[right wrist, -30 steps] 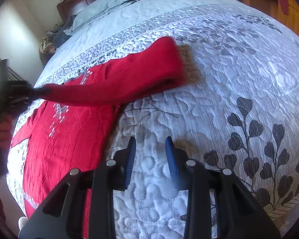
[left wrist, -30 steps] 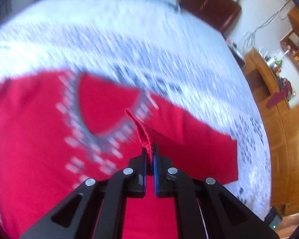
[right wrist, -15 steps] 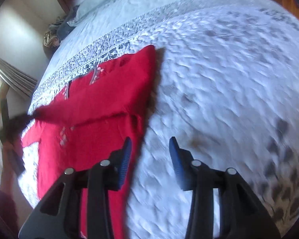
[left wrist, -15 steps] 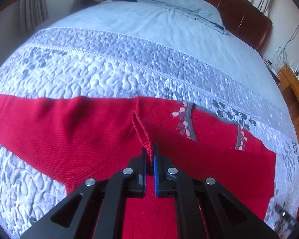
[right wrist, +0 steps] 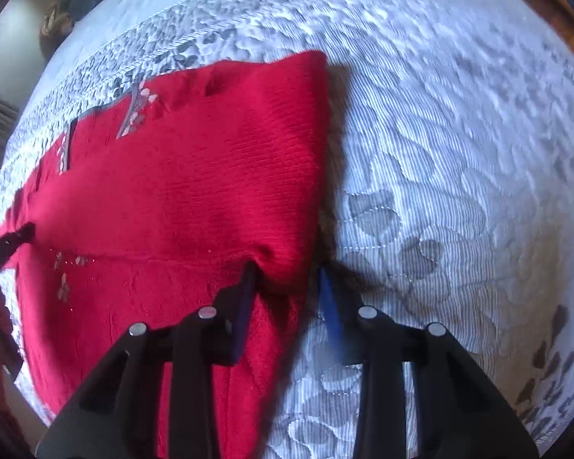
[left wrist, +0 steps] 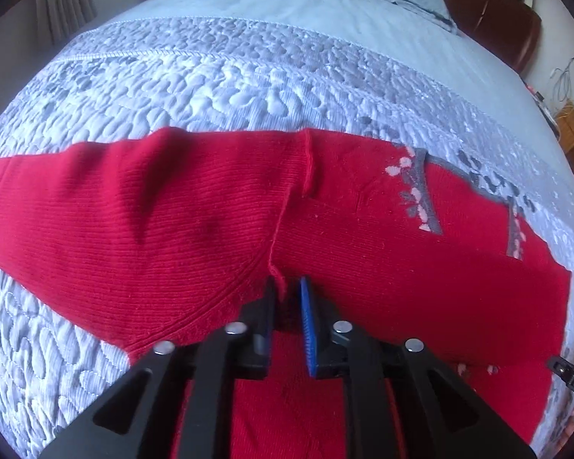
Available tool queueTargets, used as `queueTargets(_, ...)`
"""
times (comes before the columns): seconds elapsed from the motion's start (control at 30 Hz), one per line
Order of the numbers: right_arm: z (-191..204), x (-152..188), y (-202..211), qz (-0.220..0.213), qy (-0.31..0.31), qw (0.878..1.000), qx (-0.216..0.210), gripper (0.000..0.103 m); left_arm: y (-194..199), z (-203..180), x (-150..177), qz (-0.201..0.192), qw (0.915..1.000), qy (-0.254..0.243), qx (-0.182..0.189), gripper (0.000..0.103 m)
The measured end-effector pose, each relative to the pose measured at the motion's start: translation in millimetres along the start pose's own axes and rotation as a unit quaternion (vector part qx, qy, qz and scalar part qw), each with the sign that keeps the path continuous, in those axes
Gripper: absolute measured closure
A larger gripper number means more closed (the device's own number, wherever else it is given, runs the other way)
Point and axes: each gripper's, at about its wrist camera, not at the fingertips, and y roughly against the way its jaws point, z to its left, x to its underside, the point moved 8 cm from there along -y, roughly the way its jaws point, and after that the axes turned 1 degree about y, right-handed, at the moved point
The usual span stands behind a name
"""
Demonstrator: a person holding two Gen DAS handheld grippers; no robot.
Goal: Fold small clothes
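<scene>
Both tongs point steeply down at the bed. Left tongs (left wrist: 287, 298): jaws opening, narrow gap, the sleeve's cuff edge between the pads. Right tongs (right wrist: 287, 287): jaws closing, part spread, astride the folded right edge. Red ribbed knit sweater (left wrist: 172, 229) lies flat on the grey-white quilted bedspread (right wrist: 440, 153), sleeve folded across its chest.

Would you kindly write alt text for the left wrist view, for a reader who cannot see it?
A red knit sweater lies across a grey-blue quilted bedspread, one sleeve folded over its body. The left gripper points down at it, jaws opening, the sleeve's cuff edge between them.
</scene>
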Motion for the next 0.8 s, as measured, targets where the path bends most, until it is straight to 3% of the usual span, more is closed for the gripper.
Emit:
queueTargets(0.03, 0.7, 1.1, 5.7, -0.007, -0.003, 1.000, -0.001, 0.065, 5.9, 3.9, -0.1, 0.000, 1.0000, 0.004, 0.004, 0.069)
queueTargets(0.1, 5.1, 3.5, 23.7, -0.032, 0.003, 0.999, 0.005, 0.059, 24.7, 22.6, -3.5, -0.014, 0.9996, 0.018, 0.013, 0.057)
queueTargets(0.17, 10.8, 5.6, 39.9, -0.050, 0.016, 0.998, 0.024, 0.056, 38.8, 46.2, -6.9, -0.022, 0.9994, 0.023, 0.011, 0.052)
queueTargets(0.23, 21.1, 9.4, 50.5, -0.056, 0.029, 0.998, 0.015, 0.056, 50.1, 80.7, -8.4, -0.017, 0.9990, 0.040, -0.002, 0.045)
queueTargets(0.43, 63.5, 24.6, 49.7, -0.038, 0.070, 0.997, -0.016, 0.055, 61.4, 189.3, -7.2, -0.002, 0.9915, 0.118, -0.056, 0.044)
queueTargets(0.63, 95.5, 28.9, 31.1, -0.026, 0.092, 0.995, -0.017, 0.055, 72.2, 292.5, -4.9, -0.012, 0.9682, 0.233, -0.090, 0.044)
queueTargets(0.8, 96.4, 25.0, 18.5, -0.023, 0.089, 0.996, -0.006, 0.055, 60.3, 332.7, -18.6, -0.019, 0.9557, 0.285, -0.073, 0.045)
